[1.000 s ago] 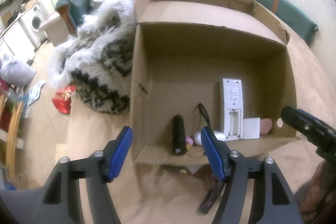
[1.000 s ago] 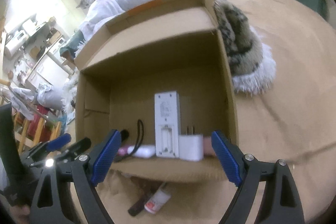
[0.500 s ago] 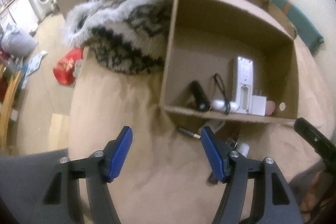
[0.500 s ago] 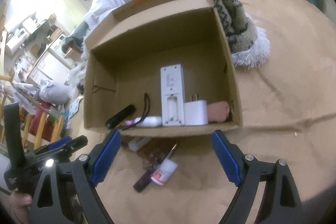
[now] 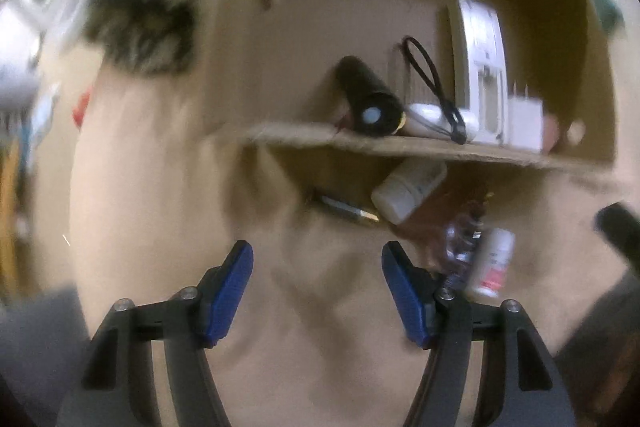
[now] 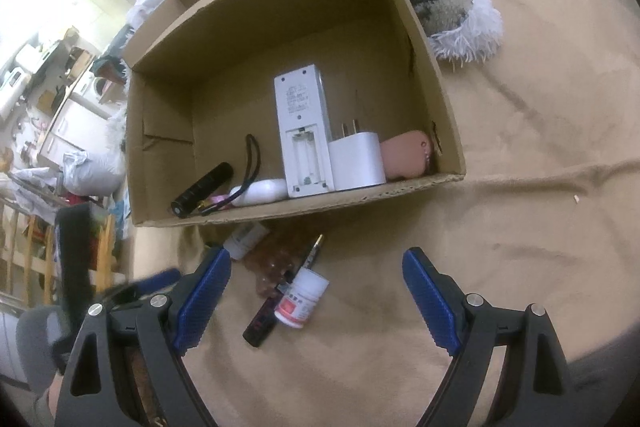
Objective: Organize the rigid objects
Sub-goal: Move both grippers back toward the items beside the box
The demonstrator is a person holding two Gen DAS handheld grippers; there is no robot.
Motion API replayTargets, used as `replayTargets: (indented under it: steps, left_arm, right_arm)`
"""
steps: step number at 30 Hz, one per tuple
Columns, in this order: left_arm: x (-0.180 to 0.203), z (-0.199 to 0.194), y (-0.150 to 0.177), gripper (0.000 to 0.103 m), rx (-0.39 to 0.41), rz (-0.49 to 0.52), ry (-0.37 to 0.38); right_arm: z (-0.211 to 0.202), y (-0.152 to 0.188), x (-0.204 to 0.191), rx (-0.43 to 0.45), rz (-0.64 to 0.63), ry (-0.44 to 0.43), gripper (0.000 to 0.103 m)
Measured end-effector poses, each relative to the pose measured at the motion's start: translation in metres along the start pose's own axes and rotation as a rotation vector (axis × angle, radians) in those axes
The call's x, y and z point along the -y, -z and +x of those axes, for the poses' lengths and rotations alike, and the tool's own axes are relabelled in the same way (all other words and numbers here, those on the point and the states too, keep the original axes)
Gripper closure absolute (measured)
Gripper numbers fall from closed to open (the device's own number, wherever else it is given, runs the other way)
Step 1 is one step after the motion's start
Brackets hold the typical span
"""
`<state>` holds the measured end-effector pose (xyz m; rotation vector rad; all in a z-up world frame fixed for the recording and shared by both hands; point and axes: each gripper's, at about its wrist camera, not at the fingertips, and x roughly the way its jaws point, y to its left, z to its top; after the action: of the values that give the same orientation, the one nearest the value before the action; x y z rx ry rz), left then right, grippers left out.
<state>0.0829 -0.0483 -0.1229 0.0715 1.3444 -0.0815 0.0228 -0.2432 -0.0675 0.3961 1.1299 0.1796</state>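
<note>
Two bottles beyond open jaws, unheld

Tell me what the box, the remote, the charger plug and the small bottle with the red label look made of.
Box: corrugated cardboard, matte brown, with a raw fluted edge.
Remote: hard white plastic with a moulded, open battery bay.
Charger plug: smooth white plastic, apparently with metal prongs.
Small bottle: white plastic, probably, with a printed red label.

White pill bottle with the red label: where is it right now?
In the right wrist view the white pill bottle lies on the tan blanket outside the cardboard box, below its front wall, beside the dark pen.
</note>
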Motion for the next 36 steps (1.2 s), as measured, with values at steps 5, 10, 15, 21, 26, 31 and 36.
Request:
replayTargets:
  steps: [5, 10, 15, 21, 26, 31, 36]
  left_arm:
    - [0.012, 0.019, -0.012, 0.039, -0.011, 0.152, -0.057]
    - [0.021, 0.026, -0.02, 0.039, 0.003, 0.228, -0.037]
    - [0.021, 0.029, -0.022, 0.039, -0.001, 0.213, -0.02]
    - [0.012, 0.028, -0.025, 0.039, 0.0, 0.16, 0.012]
    - [0.009, 0.033, -0.029, 0.039, -0.003, 0.127, 0.014]
    - [0.009, 0.031, -0.03, 0.064, 0.012, 0.106, 0.01]
    - [0.018, 0.025, -0.025, 0.064, 0.01, 0.089, 0.019]
  right_arm:
    - [0.002, -0.001, 0.002, -0.008, 0.012, -0.009, 0.01]
    - [0.006, -0.003, 0.005, -0.022, 0.034, -0.016, 0.01]
    - [0.012, -0.003, 0.01, -0.047, 0.057, -0.024, 0.01]
    - [0.017, -0.003, 0.009, -0.068, 0.064, -0.032, 0.01]
    - [0.019, -0.001, 0.006, -0.073, 0.049, -0.027, 0.01]
    - [0.021, -0.001, 0.003, -0.076, 0.044, -0.017, 0.01]
    - [0.023, 0.0, 0.001, -0.077, 0.035, -0.009, 0.01]
